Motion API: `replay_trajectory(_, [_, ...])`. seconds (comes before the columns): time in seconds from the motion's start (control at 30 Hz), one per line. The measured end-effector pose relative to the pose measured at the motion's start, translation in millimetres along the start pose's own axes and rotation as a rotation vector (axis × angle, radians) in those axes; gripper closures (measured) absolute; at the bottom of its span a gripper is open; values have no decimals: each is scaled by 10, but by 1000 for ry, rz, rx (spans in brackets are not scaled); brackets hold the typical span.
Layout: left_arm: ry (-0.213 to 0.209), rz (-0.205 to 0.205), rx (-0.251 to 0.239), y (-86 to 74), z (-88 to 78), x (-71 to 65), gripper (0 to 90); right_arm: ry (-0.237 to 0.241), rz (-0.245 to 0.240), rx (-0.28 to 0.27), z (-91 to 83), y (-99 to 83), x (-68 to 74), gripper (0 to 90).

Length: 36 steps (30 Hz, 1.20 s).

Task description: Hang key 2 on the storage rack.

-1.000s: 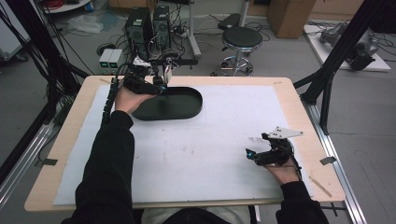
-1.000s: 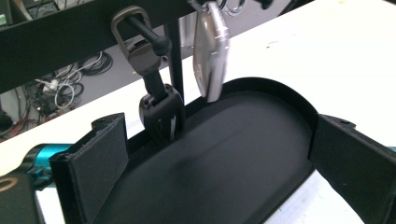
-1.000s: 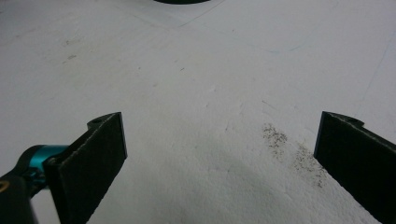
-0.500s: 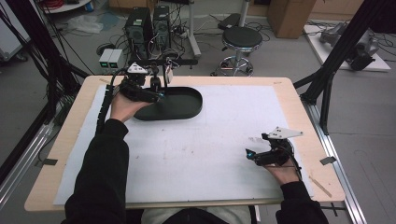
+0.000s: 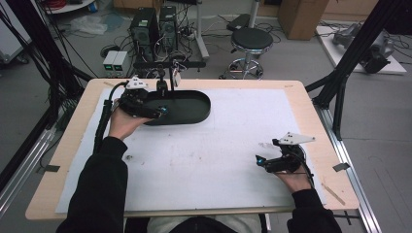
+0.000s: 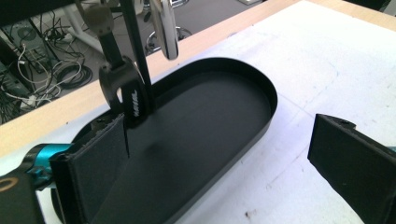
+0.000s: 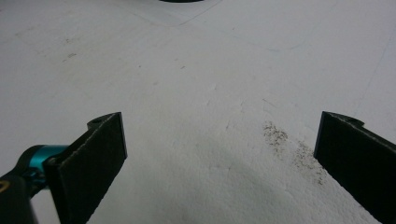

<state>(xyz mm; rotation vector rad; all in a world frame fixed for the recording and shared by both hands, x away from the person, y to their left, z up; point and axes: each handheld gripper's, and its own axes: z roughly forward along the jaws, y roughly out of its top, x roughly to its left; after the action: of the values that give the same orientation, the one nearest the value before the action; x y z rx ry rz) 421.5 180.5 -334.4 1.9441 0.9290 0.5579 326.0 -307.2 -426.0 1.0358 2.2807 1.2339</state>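
A black oval tray [image 5: 187, 104] lies empty at the back left of the white mat. My left gripper [image 5: 161, 110] hovers over the tray's left end, held from the left by a hand. In the left gripper view its jaws stand wide apart, open [image 6: 222, 126], with the tray's floor [image 6: 196, 126] between them and nothing held. My right gripper [image 5: 260, 160] rests low near the mat's right side, pointing left. It is open [image 7: 222, 121] over bare white mat.
A black clamp arm [image 6: 126, 95] from the stand [image 5: 167, 64] behind the table reaches down at the tray's back rim, with a silver piece [image 6: 166, 28] hanging beside it. Brownish specks [image 7: 289, 144] dot the mat by the right gripper. A small dark bit [image 5: 128, 157] lies front left.
My left hand and gripper have drawn back a little toward the near side, staying over the tray's left end. The right gripper has not moved.
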Motion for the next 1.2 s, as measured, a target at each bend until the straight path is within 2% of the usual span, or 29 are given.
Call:
replay_trajectory(0.17, [-13,-8,-30,-114,-88,0,57,0,2,1,1,0,-3,16])
replay_trajectory(0.5, [2,-34,-60,-316,-256,33,57,0,3,3,-2,-4,-8,16])
replay_trajectory(0.63, [-10,-25,-32,-411,-318,23,58,1,5,3,-4,-4,-7,16])
replay_trajectory(0.77, [-9,-45,-56,-506,-394,21,58,0,5,3,-5,-3,-8,16])
replay_trajectory(0.93, [-5,-45,-42,-638,-490,25,57,-1,5,3,-6,-3,-6,16])
replay_trajectory(1.2, [-3,-41,-40,-800,-598,-40,57,-2,6,3,-2,-1,-3,16])
